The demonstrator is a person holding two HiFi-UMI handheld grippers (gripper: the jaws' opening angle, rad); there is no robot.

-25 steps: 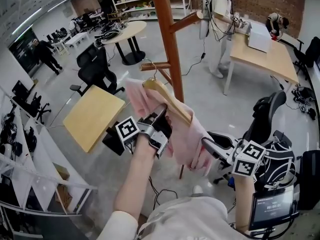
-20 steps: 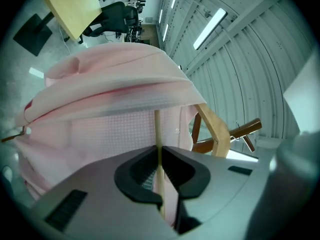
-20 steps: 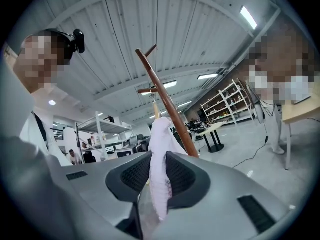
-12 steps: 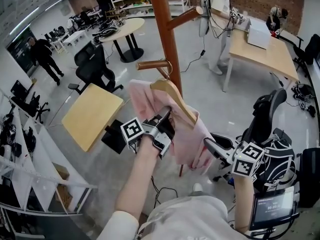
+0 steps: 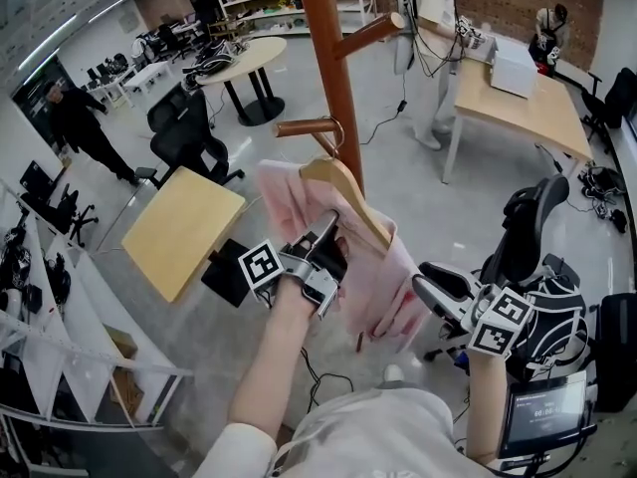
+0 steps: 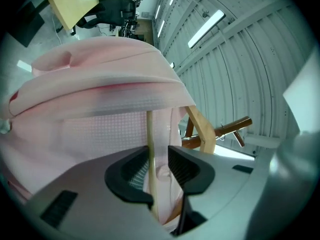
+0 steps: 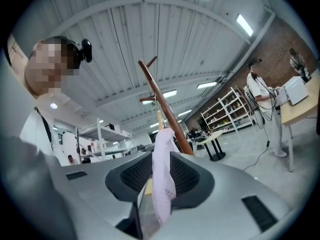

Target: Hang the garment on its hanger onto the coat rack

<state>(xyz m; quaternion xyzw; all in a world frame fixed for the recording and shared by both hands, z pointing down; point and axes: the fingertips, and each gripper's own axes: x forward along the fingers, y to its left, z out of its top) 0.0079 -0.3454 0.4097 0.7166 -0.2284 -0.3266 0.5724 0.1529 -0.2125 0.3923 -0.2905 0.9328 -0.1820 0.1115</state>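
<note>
A pink garment (image 5: pixel 370 272) hangs on a wooden hanger (image 5: pixel 350 195). The hanger's wire hook (image 5: pixel 334 135) loops over the tip of a side peg (image 5: pixel 304 125) of the brown coat rack pole (image 5: pixel 328 58). My left gripper (image 5: pixel 323 242) is under the hanger; its jaws are opening, with the hanger's thin bar (image 6: pixel 149 134) between them and a gap showing beside it. My right gripper (image 5: pixel 426 292) is at the garment's lower right edge. In the right gripper view, a fold of pink cloth (image 7: pixel 162 184) fills the space between its pads.
A small square wooden table (image 5: pixel 184 229) and a black office chair (image 5: pixel 184 137) stand left of the rack. Another chair (image 5: pixel 523 232) is on the right. Behind are a long desk (image 5: pixel 528 103), a round table (image 5: pixel 244 63) and people standing.
The hanger has risen a little, bringing its hook up to the rack's peg. The left gripper stays under it. The right gripper has drifted slightly right and down.
</note>
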